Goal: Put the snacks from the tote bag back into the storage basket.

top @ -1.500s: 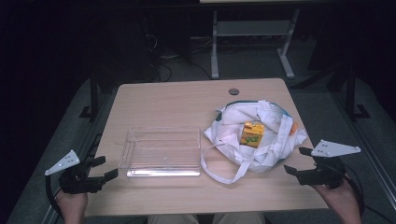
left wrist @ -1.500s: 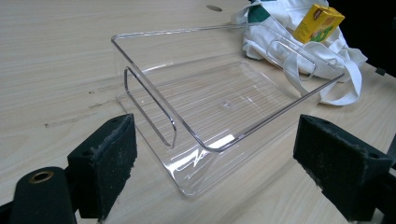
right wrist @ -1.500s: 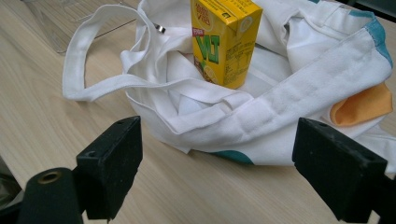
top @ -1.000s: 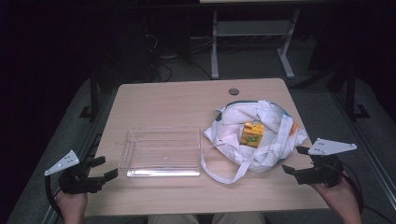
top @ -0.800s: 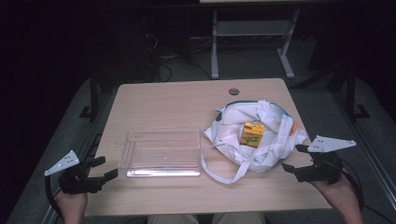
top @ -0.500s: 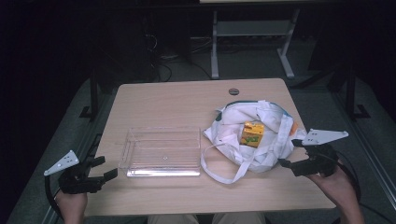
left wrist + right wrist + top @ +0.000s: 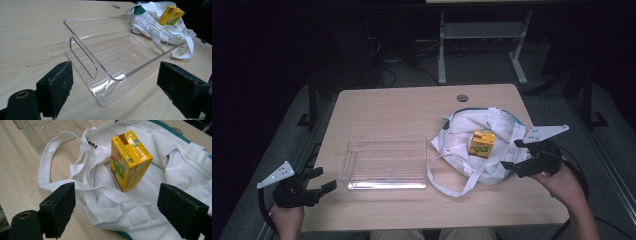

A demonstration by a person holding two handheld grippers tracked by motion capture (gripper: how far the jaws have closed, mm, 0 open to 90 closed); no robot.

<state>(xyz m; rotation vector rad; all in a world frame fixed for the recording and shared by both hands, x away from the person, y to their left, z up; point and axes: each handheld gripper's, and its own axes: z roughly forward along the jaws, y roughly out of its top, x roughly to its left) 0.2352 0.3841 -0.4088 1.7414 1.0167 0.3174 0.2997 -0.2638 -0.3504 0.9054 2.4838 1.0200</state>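
From above, the right tongs [image 7: 523,162] have moved in from the desk's [image 7: 412,107] right edge over the last second and now hang released at the rim of the white cloth bag [image 7: 492,137], while the left tongs [image 7: 314,184], also released, have kept their place off the near-left corner by the clear tray [image 7: 384,162]. The left gripper view looks between wide-apart jaws at the empty tray, the bag lying beyond it. In the right gripper view the yellow juice carton [image 7: 130,160] stands on the bag's folds between the spread jaws but apart from them, so the approach looks aimed at picking it up, likely for the tray.
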